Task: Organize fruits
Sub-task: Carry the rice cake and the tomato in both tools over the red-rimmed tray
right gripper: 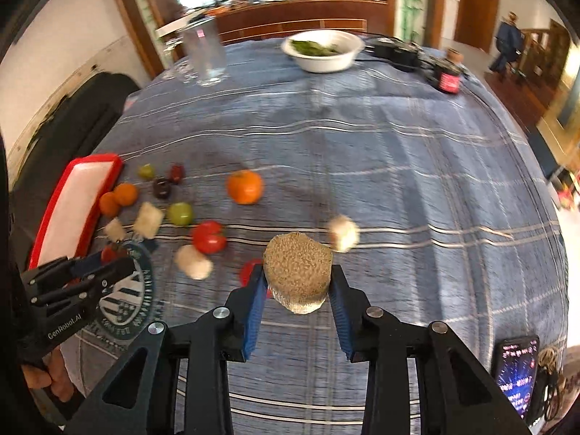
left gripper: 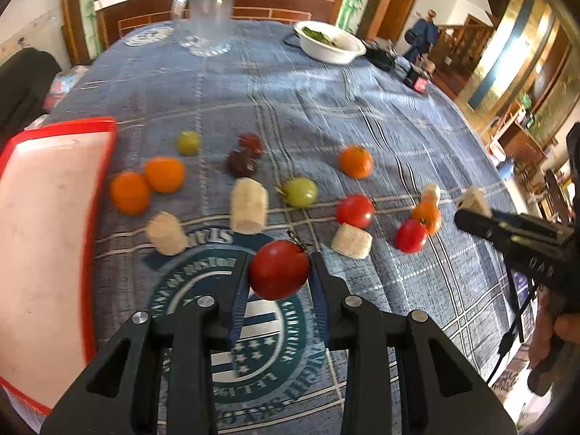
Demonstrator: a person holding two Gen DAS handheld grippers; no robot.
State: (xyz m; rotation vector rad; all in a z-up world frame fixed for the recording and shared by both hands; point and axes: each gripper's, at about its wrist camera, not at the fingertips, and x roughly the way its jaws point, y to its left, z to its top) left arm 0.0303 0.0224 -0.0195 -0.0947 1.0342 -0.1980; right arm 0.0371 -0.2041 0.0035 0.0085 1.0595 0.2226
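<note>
Left gripper (left gripper: 279,272) clamped on a red tomato (left gripper: 278,270), pads pressed to both its sides, at lower centre of the left view, lifted clear of the blue plaid cloth (left gripper: 326,108). Right gripper (right gripper: 298,282) closed on a pale fibrous chunk (right gripper: 298,277), cut face up, at lower centre of the right view. Just beyond the tomato in the left view, more pale chunks, one upright (left gripper: 249,206), one lying near it to the right (left gripper: 351,241). Farther out, a green fruit (left gripper: 300,192), a second tomato (left gripper: 355,211), a third (left gripper: 410,236) touching a small orange. A lone orange (left gripper: 356,161) at centre right, two oranges (left gripper: 145,185) touching at centre left, dark fruits (left gripper: 242,162) between. Along the left edge, a white tray (left gripper: 58,134) with a red rim, close by the paired oranges. At the top of the frame, a clear pitcher (left gripper: 208,14) and a white bowl (left gripper: 340,54) of greens. In the right view's lower right corner, a lit phone (right gripper: 516,377).
</note>
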